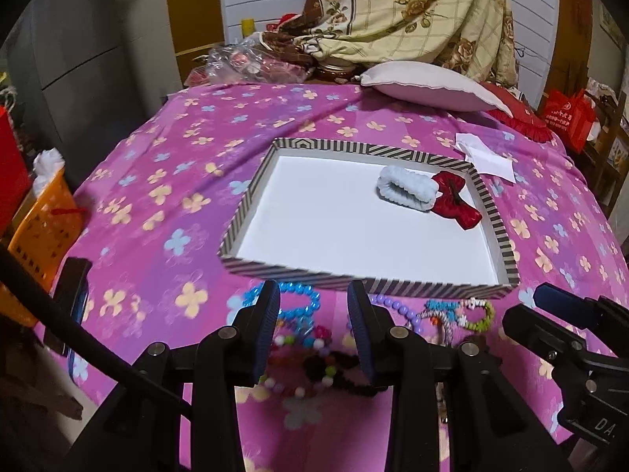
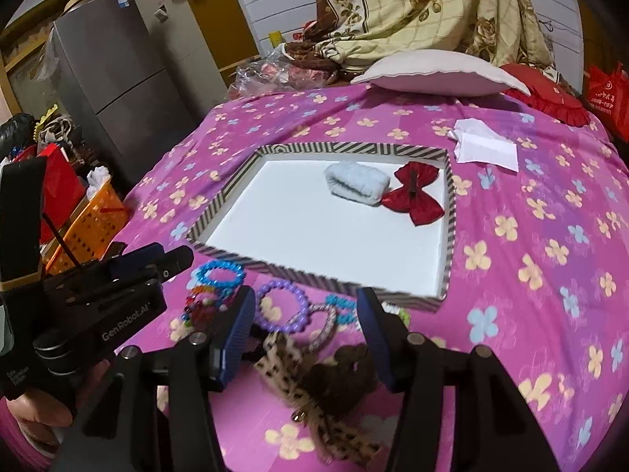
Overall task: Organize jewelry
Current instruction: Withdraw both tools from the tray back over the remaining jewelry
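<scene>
A striped-rim tray (image 1: pixel 251 196) (image 2: pixel 220 200) lies on the pink flowered bedspread and holds a pale blue scrunchie (image 1: pixel 407 187) (image 2: pixel 355 183) and a red bow clip (image 1: pixel 456 200) (image 2: pixel 414 196). In front of the tray lies a heap of jewelry: a blue bead bracelet (image 1: pixel 298 291) (image 2: pixel 218 273), a purple bead bracelet (image 1: pixel 397 308) (image 2: pixel 281 306), a leopard-print bow (image 2: pixel 310 385) and a dark brown scrunchie (image 2: pixel 346 373). My left gripper (image 1: pixel 313 289) hovers open above the blue and multicoloured beads. My right gripper (image 2: pixel 306 295) stands open over the purple bracelet and leopard bow, pads touching nothing.
A pale pillow (image 1: pixel 424 86) and folded white paper (image 1: pixel 487 157) lie beyond the tray. An orange basket (image 1: pixel 43 228) and a grey fridge (image 2: pixel 118 78) stand off the bed's left side. A dark phone (image 1: pixel 74 303) rests near the left edge.
</scene>
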Demonstrator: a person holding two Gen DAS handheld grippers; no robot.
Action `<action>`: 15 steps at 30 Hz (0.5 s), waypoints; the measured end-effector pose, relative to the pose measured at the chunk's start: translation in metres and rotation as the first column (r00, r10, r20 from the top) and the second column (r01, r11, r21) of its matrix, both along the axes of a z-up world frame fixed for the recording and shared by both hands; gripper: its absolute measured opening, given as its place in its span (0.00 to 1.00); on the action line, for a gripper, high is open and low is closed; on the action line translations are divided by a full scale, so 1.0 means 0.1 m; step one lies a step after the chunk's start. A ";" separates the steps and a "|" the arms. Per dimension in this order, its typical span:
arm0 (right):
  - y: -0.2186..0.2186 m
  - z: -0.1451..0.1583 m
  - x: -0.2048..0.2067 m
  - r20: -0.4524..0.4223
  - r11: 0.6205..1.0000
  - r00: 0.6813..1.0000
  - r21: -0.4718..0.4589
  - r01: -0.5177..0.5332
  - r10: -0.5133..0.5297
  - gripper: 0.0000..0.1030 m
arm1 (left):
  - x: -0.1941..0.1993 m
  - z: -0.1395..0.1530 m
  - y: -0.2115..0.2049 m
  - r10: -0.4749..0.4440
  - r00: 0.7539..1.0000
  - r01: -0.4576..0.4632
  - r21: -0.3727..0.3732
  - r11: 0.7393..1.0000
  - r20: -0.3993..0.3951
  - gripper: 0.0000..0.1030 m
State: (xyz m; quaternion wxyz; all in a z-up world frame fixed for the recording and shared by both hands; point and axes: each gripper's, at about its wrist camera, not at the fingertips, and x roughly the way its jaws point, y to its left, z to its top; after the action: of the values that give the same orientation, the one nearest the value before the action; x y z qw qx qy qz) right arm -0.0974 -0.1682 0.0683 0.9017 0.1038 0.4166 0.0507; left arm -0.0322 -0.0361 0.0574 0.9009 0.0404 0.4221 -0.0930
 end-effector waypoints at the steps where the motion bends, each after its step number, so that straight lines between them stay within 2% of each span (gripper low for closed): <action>1: 0.02 0.00 -0.03 -0.001 1.000 1.000 0.005 -0.004 0.004 0.56 | -0.03 0.00 0.02 0.003 1.000 -0.003 -0.006 1.000 0.000 0.44; 15: 0.20 -0.01 -0.24 -0.006 0.999 1.000 -0.027 -0.026 0.025 0.59 | -0.27 -0.01 0.25 0.040 0.999 -0.040 -0.021 0.999 0.003 0.44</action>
State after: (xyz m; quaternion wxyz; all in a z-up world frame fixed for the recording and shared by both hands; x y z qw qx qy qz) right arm -0.1212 -0.1481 0.0675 0.9012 0.0863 0.4210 0.0562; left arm -0.0593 -0.0106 0.0564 0.9035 0.0229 0.4205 -0.0794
